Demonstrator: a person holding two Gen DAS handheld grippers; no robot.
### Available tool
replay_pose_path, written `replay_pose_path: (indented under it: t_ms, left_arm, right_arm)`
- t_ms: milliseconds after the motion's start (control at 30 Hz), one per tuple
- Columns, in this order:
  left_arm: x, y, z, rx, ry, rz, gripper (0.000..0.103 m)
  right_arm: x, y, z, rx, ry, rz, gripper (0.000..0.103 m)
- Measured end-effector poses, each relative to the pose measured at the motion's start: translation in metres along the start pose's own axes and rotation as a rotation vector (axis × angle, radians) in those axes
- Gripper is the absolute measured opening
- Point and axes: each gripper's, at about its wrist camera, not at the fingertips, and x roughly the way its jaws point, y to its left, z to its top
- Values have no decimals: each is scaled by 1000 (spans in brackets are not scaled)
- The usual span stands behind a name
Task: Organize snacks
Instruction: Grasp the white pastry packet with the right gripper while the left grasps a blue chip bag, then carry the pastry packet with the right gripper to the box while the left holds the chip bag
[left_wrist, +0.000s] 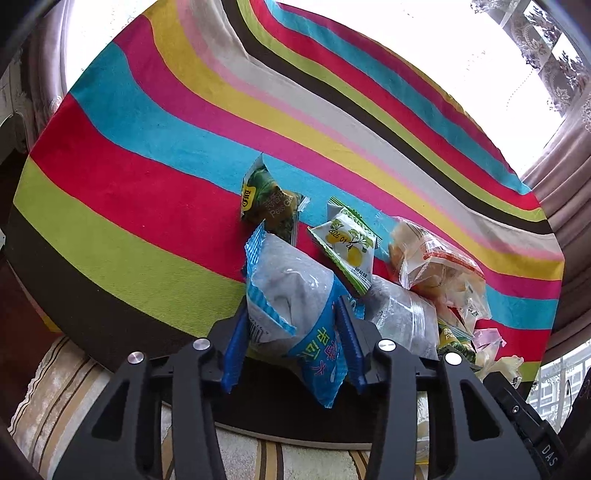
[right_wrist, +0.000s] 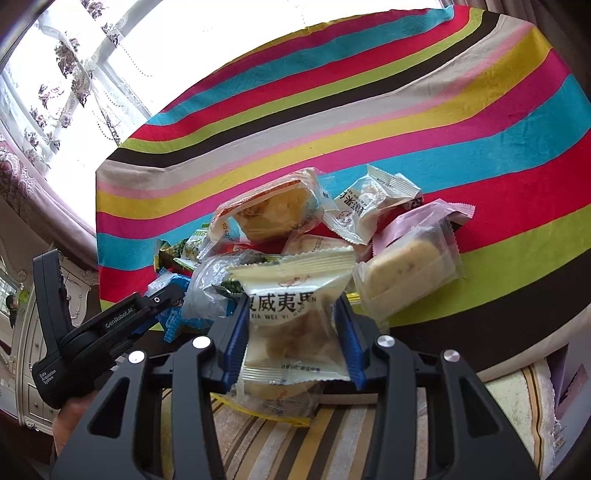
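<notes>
In the left wrist view my left gripper (left_wrist: 291, 306) is shut on a blue-and-clear snack packet (left_wrist: 288, 280), which stands tilted between the blue pads at the near edge of the striped tablecloth (left_wrist: 147, 184). In the right wrist view my right gripper (right_wrist: 292, 300) is shut on a cream packet with dark Chinese lettering (right_wrist: 295, 332), pads pressing both its sides. Behind it lies the snack pile: an orange-striped pastry bag (right_wrist: 269, 210), a white packet (right_wrist: 369, 203) and a pink-edged cake packet (right_wrist: 410, 266). The left gripper's black body (right_wrist: 92, 332) shows at the pile's left.
A green pea-cake packet (left_wrist: 269, 203), a white-and-green lemon packet (left_wrist: 347, 243) and a clear pastry bag (left_wrist: 432, 258) lie beyond the left gripper. A striped cushion (left_wrist: 55, 387) sits below the table edge. Curtained windows (right_wrist: 55, 92) stand behind the table.
</notes>
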Motion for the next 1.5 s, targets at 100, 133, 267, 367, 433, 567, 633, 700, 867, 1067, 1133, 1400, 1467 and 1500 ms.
replay_pose_path:
  t_ms: [100, 133, 267, 367, 433, 567, 633, 700, 867, 1067, 1133, 1400, 1467, 1500]
  left_arm:
    - [-4, 2, -1, -2, -5, 4, 39]
    - [-6, 2, -1, -2, -7, 7, 38]
    - [-14, 6, -5, -18, -22, 21, 35]
    - [-20, 9, -6, -37, -40, 29, 33]
    - [-26, 11, -7, -51, -66, 34, 32]
    - [-38, 13, -11, -66, -102, 50, 31]
    - [-43, 15, -13, -77, -116, 57, 31]
    - [-48, 16, -14, -89, -134, 63, 31]
    - [-66, 19, -20, -105, -181, 68, 31]
    - [-84, 2, -33, -64, -201, 2, 31]
    - [-88, -7, -38, -43, -195, -26, 31]
    - [-93, -66, -66, 86, -154, -139, 31]
    - [-92, -82, -73, 121, -138, -166, 31]
    - [-92, -90, -77, 137, -128, -177, 31]
  right_arm:
    - [-3, -3, -1, 4, -5, 5, 44]
    - [-5, -3, -1, 3, -8, 7, 44]
    - [-10, -6, -3, 0, -16, 17, 44]
    - [-14, -10, -4, 3, -15, 24, 43]
    - [-17, -11, -5, 3, -17, 27, 43]
    - [-22, -17, -8, 10, -20, 29, 43]
    - [-26, -20, -9, 18, -22, 30, 43]
    - [-30, -23, -10, 24, -26, 33, 43]
    - [-40, -30, -14, 28, -31, 38, 43]
    - [-55, -47, -20, 49, -40, 31, 43]
    - [-60, -52, -22, 53, -43, 28, 43]
    - [-87, -92, -28, 129, -64, 30, 43]
    - [-95, -105, -30, 152, -74, 23, 43]
    - [-99, -113, -31, 162, -80, 17, 43]
